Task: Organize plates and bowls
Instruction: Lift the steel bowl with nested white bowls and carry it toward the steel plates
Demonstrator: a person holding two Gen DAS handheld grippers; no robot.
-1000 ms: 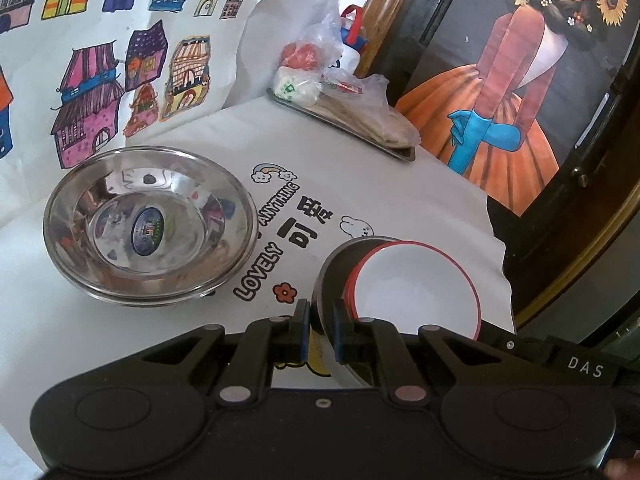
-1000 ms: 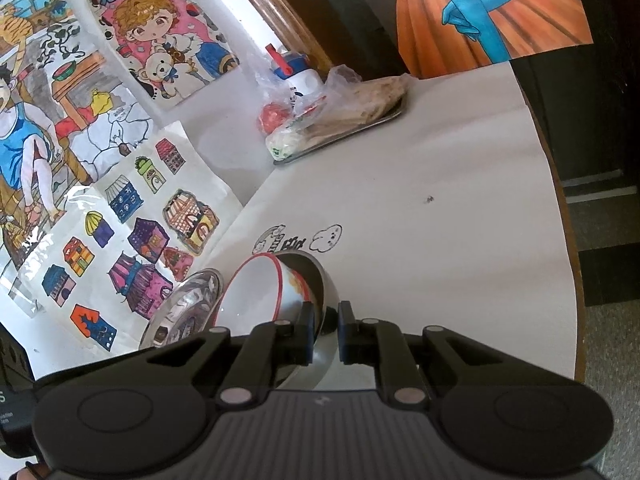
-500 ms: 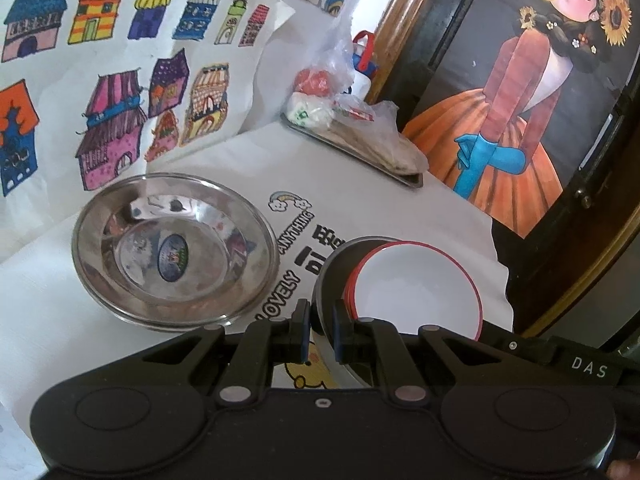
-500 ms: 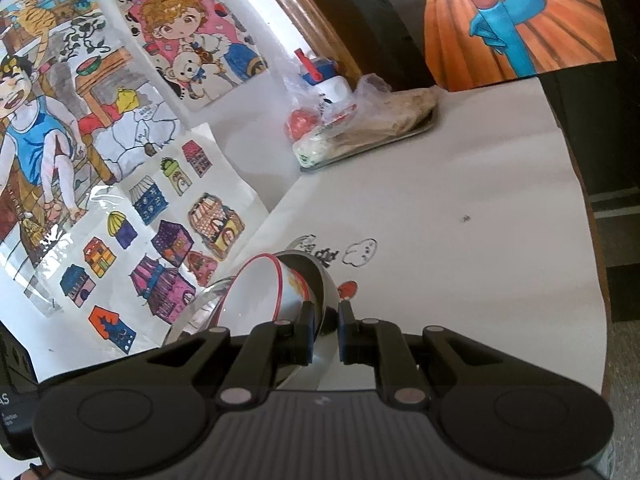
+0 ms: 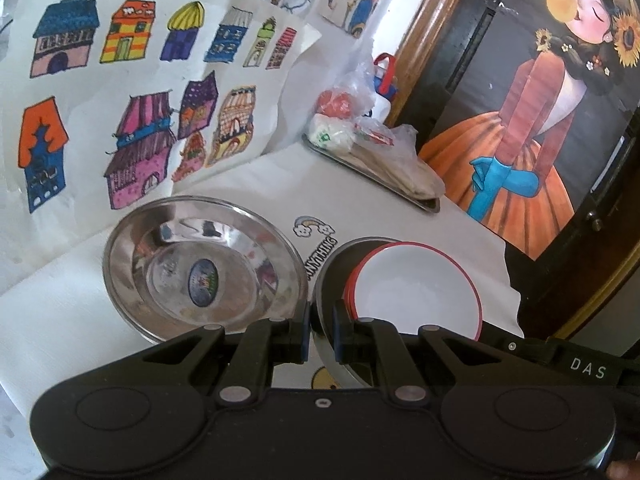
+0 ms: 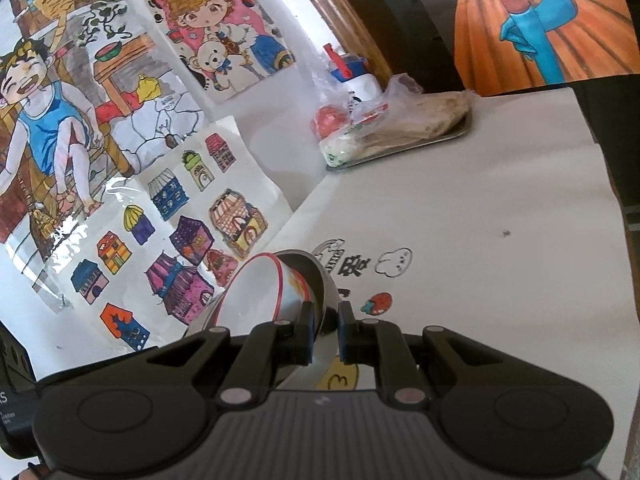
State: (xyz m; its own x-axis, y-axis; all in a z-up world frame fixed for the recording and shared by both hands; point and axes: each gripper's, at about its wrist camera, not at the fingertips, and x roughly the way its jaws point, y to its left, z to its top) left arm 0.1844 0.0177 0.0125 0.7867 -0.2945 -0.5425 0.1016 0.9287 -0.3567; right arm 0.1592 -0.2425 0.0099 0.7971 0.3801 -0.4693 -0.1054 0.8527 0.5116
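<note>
Both grippers hold one steel bowl (image 5: 332, 276) by opposite sides of its rim, above the table. A white bowl with a red rim (image 5: 416, 292) sits inside it. My left gripper (image 5: 321, 326) is shut on the near rim. My right gripper (image 6: 325, 330) is shut on the steel bowl's rim (image 6: 324, 300); the white bowl (image 6: 256, 292) appears tilted there. A wide steel plate (image 5: 200, 272) with a blue sticker lies on the white tablecloth (image 5: 60, 300), just left of the held bowl.
A steel tray (image 5: 372, 168) with bagged food and a bottle stands at the table's back by the wall. Coloured drawings (image 5: 132, 92) cover the wall on the left. The table edge (image 6: 600, 160) runs along the right, with a dark door and a painting beyond.
Both grippers have carried the steel bowl with the white bowl leftward and closer to the steel plate. The grips are unchanged.
</note>
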